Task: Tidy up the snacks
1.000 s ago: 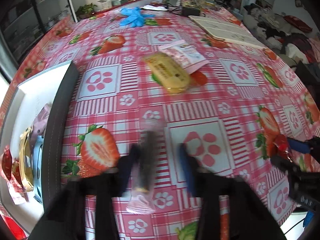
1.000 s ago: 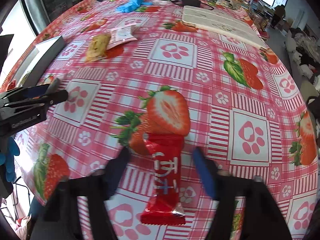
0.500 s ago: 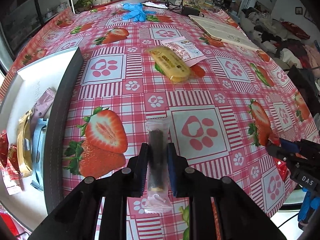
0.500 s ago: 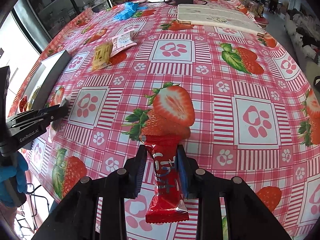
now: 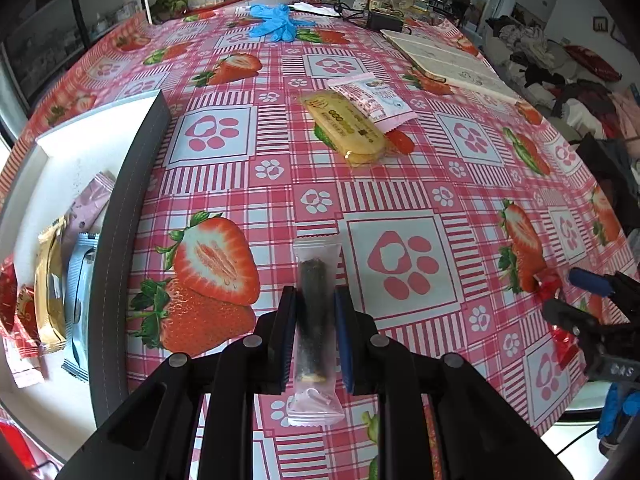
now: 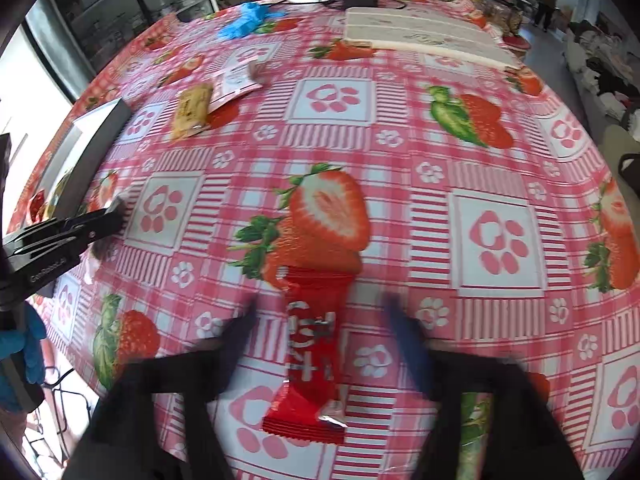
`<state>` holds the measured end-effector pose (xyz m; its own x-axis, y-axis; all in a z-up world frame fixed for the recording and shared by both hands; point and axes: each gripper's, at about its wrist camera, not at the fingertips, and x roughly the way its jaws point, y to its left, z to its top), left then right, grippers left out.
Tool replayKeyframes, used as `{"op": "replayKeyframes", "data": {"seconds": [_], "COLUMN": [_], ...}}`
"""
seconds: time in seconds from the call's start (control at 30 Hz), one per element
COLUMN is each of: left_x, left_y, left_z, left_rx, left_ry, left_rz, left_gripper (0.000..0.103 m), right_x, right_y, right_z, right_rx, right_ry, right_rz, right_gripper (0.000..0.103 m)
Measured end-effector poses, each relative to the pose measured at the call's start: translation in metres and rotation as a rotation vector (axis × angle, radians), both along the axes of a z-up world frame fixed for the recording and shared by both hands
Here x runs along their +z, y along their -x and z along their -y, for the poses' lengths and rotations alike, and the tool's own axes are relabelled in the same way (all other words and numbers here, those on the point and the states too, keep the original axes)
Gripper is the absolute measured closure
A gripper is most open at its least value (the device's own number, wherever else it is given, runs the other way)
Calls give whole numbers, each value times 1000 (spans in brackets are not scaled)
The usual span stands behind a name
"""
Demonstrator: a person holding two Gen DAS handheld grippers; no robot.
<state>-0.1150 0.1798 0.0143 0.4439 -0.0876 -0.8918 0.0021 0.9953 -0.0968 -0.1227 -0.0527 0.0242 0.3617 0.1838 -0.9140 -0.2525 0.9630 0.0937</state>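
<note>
My left gripper is shut on a clear-wrapped dark snack bar, held just over the strawberry tablecloth. My right gripper is open and blurred, its fingers wide on either side of a red snack packet that lies on the cloth. A dark-walled box with a white inside stands at the left and holds several snack packets. A yellow snack and a pink-white packet lie further back on the table.
Blue gloves, a white board and a cable with a black adapter lie at the far end. The table's near edge runs close under both grippers. Clothes and furniture stand off to the right.
My left gripper shut on the dark bar and stays shut. My right gripper shut on the red packet half a second ago and has now opened wide; the packet lies on the cloth.
</note>
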Motion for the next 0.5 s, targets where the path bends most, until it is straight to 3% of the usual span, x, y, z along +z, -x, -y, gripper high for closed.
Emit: {"op": "replayKeyframes", "data": {"seconds": [0.1, 0.17, 0.2, 0.27, 0.33, 0.5], "left_x": [0, -1, -2, -5, -6, -8], "left_y": [-2, -5, -5, -6, -5, -4], "left_z": [-1, -2, -3, -5, -5, 4], "left_rx": [15, 31, 42, 41, 36, 43], "left_ry": [-43, -85, -93, -84, -96, -104], "left_rz": [-8, -20, -23, -38, -42, -64], "left_gripper": [71, 35, 30, 27, 26, 18], "right_x": [2, -2, -5, -9, -13, -19], "right_y": [-1, -2, -3, -1, 2, 6], "right_z": [5, 7, 7, 3, -6, -18], "right_rx": [-19, -29, -33, -26, -4, 21], "right_ry": [5, 9, 17, 49, 83, 116], "right_rz": [0, -21, -36, -36, -36, -26], "right_gripper": [17, 16, 17, 15, 2, 1]}}
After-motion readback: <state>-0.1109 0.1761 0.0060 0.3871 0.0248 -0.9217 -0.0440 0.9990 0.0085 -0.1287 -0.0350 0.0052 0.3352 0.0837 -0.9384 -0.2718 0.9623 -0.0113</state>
